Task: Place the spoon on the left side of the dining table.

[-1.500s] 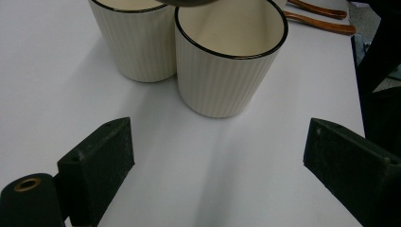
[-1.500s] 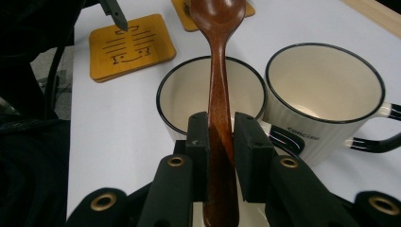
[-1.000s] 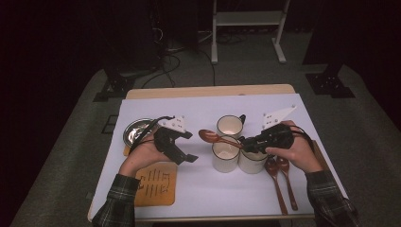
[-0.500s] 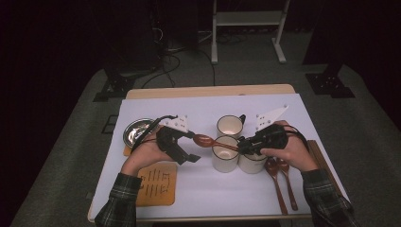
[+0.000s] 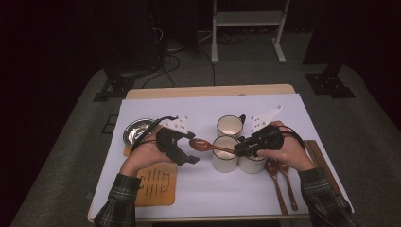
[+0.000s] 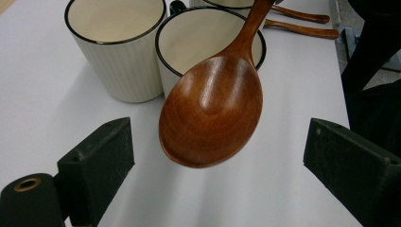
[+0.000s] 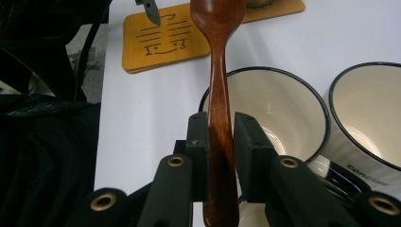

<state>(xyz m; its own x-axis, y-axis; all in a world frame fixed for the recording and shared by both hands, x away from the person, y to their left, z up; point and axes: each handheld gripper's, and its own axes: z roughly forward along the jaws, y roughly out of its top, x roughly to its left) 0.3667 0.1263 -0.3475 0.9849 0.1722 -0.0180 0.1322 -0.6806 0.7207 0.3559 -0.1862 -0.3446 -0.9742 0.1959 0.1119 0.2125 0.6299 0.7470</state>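
White-covered bench (image 5: 208,189) carried three cream ribbed mugs with black rims (image 5: 224,154). Right claw (image 5: 242,149) was clamped on the handle of a brown wooden spoon (image 5: 202,144), held level above the front-left mug. Left claw (image 5: 188,152) stood apart, its jaws flanking the spoon's bowl without touching.

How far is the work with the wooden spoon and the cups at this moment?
Done: the right gripper has lifted one wooden spoon by its handle. In hand: its bowl hangs between the open left gripper jaws, untouched. Left: all three cups are empty, and two spoons lie on the table.
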